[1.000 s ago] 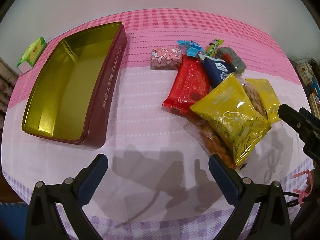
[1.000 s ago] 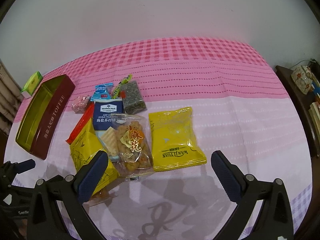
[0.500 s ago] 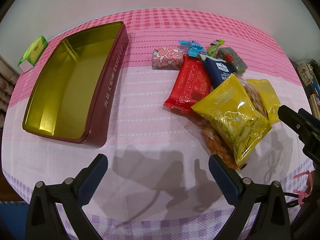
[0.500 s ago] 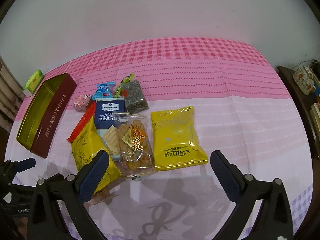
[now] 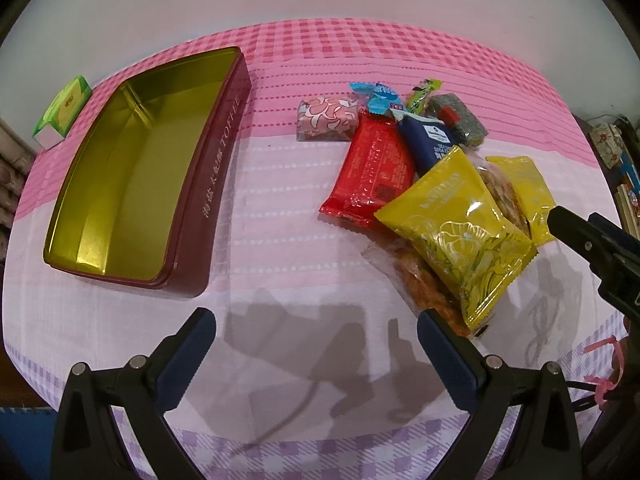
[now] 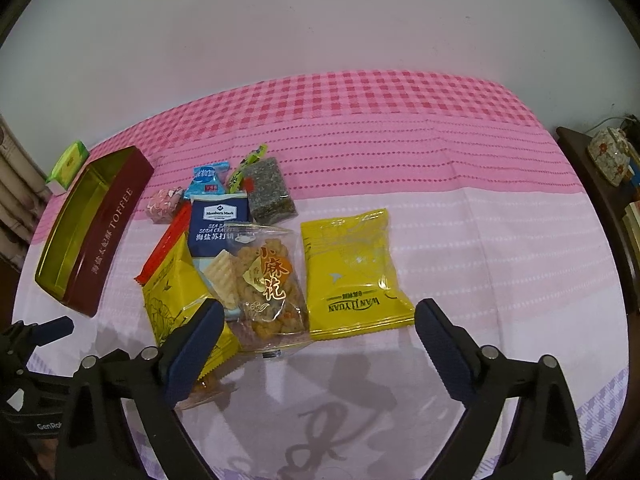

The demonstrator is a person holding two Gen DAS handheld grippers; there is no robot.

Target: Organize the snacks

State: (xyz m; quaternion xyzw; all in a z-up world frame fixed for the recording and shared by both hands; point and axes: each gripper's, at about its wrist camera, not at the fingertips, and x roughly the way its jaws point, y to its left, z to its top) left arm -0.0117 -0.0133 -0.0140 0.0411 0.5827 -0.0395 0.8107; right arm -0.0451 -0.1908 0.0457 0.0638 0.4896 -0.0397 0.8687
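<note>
While snacks lie heaped, toffee tin (image 5: 144, 184) runs lengthwise away, open-side up.

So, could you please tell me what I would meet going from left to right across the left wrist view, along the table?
Green box → toffee tin → pink floral packet → red packet → large yellow flower-print bag → tip of the right gripper at the right edge.

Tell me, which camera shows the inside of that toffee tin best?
The left wrist view: it looks down into the toffee tin, showing its bare gold floor. The right wrist view catches the tin at its left edge, mostly the maroon side wall with lettering.
</note>
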